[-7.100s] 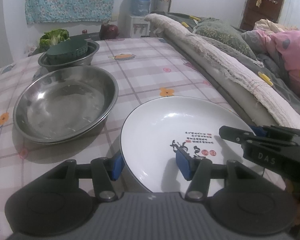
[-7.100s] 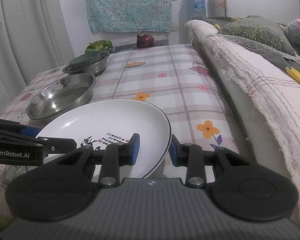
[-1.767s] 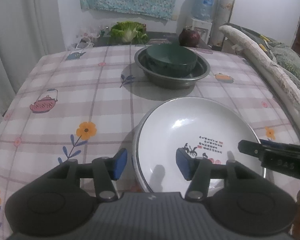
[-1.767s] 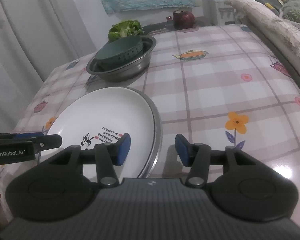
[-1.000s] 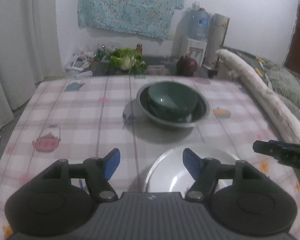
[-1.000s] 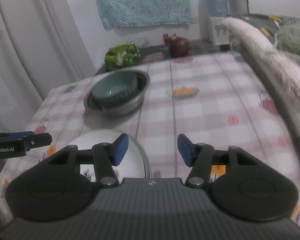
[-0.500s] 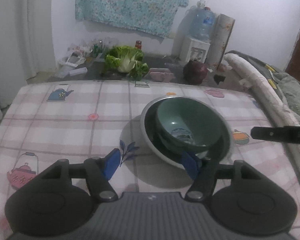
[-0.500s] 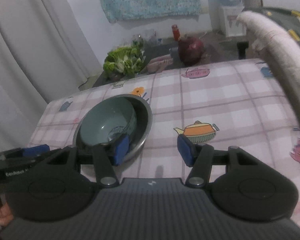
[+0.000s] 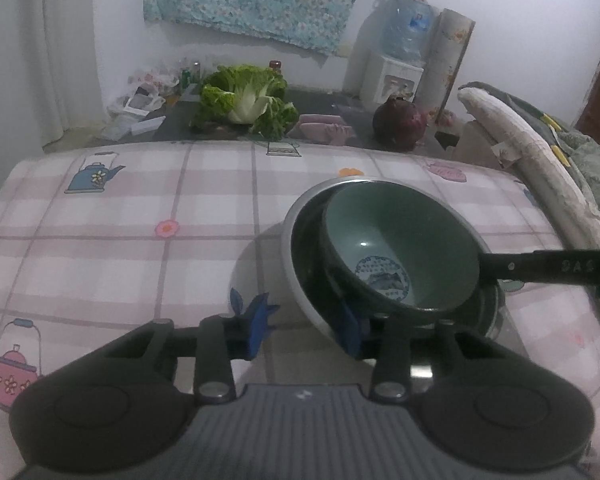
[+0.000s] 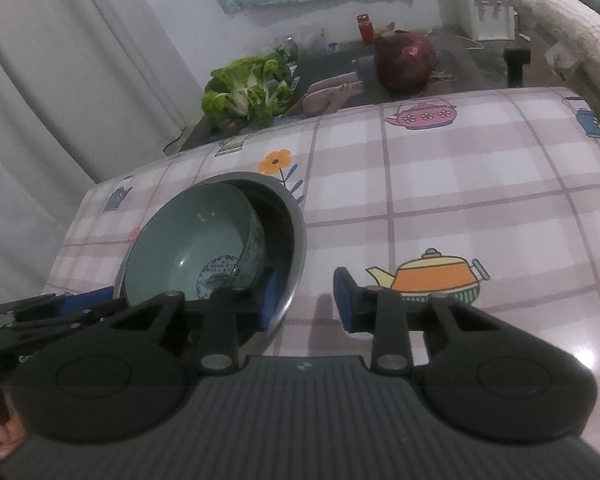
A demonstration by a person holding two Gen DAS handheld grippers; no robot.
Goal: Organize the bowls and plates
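Observation:
A green ceramic bowl (image 9: 400,252) sits tilted inside a steel bowl (image 9: 300,276) on the checked tablecloth; both show in the right wrist view, green bowl (image 10: 188,256) and steel bowl (image 10: 292,236). My left gripper (image 9: 304,328) is open, its jaws astride the steel bowl's near left rim. My right gripper (image 10: 306,300) is open, its jaws astride the steel bowl's right rim. Neither grips anything. The right gripper's finger also crosses the left wrist view (image 9: 548,266).
A cabbage (image 9: 244,100) and a dark red cabbage (image 9: 398,124) lie on a low dark surface beyond the table's far edge. A rolled blanket (image 9: 540,160) runs along the table's right side. A curtain (image 10: 60,80) hangs at left.
Both grippers moved forward from the white plate stacked in a steel bowl to the far steel bowl holding the green bowl, and now straddle its rim. The plate is out of view.

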